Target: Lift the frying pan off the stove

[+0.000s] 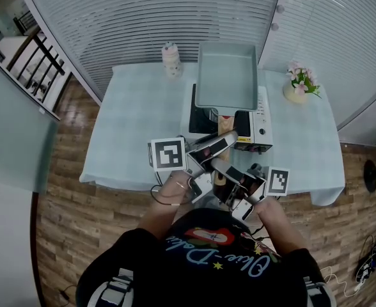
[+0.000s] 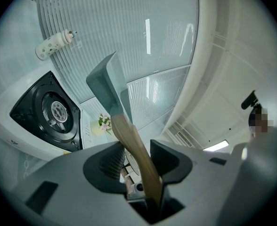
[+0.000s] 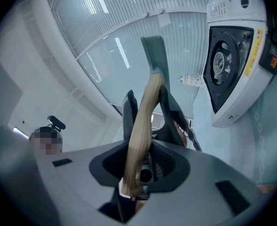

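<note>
Head view: left gripper (image 2: 136, 161) and right gripper (image 3: 141, 166) both clamp the frying pan (image 1: 226, 75) by its wooden handle (image 2: 129, 140) (smooth-looking); the far-heavy pan could twist loose onto the stove (image 1: 259, 130).

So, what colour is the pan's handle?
Light wooden brown handle, clearest in the left gripper view.

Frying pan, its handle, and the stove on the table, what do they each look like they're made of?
The frying pan looks like coated metal: matte grey-green, thin even walls. Its handle looks like wood: tan, lengthwise grain, satin sheen. The stove has a glossy white casing, plastic or painted metal, unclear which.
</note>
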{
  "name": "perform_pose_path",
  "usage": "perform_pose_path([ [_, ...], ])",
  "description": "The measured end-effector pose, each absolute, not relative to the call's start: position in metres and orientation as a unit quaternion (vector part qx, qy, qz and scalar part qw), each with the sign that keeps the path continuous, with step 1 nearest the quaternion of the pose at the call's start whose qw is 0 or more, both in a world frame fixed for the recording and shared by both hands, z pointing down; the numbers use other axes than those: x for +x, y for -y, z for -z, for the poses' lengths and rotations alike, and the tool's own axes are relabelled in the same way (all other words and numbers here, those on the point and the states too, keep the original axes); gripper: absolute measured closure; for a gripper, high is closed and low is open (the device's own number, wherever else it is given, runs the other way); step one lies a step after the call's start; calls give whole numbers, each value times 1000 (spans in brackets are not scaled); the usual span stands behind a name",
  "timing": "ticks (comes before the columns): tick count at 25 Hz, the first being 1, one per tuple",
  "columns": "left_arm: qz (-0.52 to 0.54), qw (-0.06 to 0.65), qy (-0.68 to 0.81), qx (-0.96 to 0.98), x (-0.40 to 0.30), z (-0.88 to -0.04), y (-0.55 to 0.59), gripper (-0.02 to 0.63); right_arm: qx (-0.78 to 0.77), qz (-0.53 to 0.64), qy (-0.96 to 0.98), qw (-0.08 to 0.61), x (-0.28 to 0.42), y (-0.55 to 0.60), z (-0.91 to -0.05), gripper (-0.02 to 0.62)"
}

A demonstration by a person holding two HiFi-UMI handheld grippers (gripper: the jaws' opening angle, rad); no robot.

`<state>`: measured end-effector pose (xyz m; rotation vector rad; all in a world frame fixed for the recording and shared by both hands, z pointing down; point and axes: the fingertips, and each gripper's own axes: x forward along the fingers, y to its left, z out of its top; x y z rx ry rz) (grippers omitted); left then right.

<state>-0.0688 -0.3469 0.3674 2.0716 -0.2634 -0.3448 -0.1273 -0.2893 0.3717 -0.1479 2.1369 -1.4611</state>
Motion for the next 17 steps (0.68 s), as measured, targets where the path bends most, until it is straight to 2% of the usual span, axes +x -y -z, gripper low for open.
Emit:
perform_pose_path([
  [17, 143, 493, 110, 851, -70, -367, 348, 449, -57, 543, -793, 270, -128, 290, -371, 503],
])
